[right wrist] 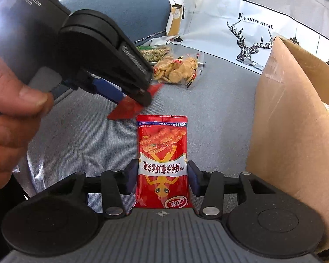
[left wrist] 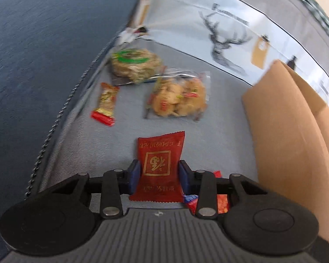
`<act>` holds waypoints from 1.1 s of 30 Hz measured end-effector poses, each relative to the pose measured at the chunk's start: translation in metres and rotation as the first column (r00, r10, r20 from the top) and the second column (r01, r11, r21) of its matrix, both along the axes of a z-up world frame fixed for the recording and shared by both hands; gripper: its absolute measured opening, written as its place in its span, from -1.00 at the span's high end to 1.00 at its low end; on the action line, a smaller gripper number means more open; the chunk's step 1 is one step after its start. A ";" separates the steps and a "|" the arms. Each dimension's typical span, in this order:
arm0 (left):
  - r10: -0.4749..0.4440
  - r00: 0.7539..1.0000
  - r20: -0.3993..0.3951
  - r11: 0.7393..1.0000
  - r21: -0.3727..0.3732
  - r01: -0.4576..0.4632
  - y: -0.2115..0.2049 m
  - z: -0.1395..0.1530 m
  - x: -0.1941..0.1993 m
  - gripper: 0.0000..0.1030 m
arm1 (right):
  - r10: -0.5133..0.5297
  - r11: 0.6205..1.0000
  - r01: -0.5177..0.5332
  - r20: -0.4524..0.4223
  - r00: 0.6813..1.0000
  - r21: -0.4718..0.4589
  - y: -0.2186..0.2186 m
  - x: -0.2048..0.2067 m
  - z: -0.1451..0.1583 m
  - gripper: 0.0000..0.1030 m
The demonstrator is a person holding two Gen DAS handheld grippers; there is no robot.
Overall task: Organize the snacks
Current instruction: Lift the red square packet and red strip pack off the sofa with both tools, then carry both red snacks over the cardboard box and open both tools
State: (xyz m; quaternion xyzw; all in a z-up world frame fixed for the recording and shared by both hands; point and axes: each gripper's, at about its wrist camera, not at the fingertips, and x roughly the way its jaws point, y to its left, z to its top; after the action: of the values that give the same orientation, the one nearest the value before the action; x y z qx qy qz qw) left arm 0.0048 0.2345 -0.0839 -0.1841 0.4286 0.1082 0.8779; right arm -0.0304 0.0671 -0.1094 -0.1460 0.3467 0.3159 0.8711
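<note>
My left gripper (left wrist: pixel 159 178) is shut on a dark red snack packet (left wrist: pixel 159 166) with gold print and holds it above the grey sofa seat (left wrist: pixel 87 151). In the right wrist view the left gripper (right wrist: pixel 133 96) holds that dark red packet (right wrist: pixel 129 109) at upper left. My right gripper (right wrist: pixel 162 178) has its blue pads against the sides of a bright red spicy-strip packet (right wrist: pixel 162 160). That bright red packet also shows under the left gripper (left wrist: pixel 221 203). A cardboard box (right wrist: pixel 285 120) stands open to the right.
On the seat lie a bag of round crackers (left wrist: pixel 178 97), a round green-labelled cake pack (left wrist: pixel 134 65) and a small red-ended bar (left wrist: pixel 106 104). A white deer-print bag (right wrist: pixel 247 41) lies behind. The dark sofa back (left wrist: pixel 43 54) rises at left. The box wall (left wrist: pixel 285 131) is close right.
</note>
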 end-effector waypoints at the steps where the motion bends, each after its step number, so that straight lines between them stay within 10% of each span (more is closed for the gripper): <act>1: 0.008 1.000 -0.009 1.000 -0.007 -0.008 0.002 0.000 0.001 0.20 | 0.000 1.000 0.000 0.000 1.000 -0.003 0.001 0.000 0.000 0.05; 13: 0.011 0.999 -0.035 1.000 0.014 -0.011 0.004 -0.007 0.008 -0.08 | -0.008 1.000 0.007 -0.017 1.000 -0.010 0.006 0.010 -0.001 -0.09; 33: 0.049 0.995 0.088 0.998 -0.039 -0.046 0.013 0.010 -0.004 0.14 | -0.001 1.000 -0.001 0.090 0.996 0.025 -0.002 -0.003 0.012 0.08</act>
State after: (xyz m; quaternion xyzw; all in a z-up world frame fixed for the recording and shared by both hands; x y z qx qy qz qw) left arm 0.0005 0.2474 -0.0740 -0.2151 0.3866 0.1128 0.8897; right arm -0.0334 0.0650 -0.0978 -0.1491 0.3033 0.3133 0.8875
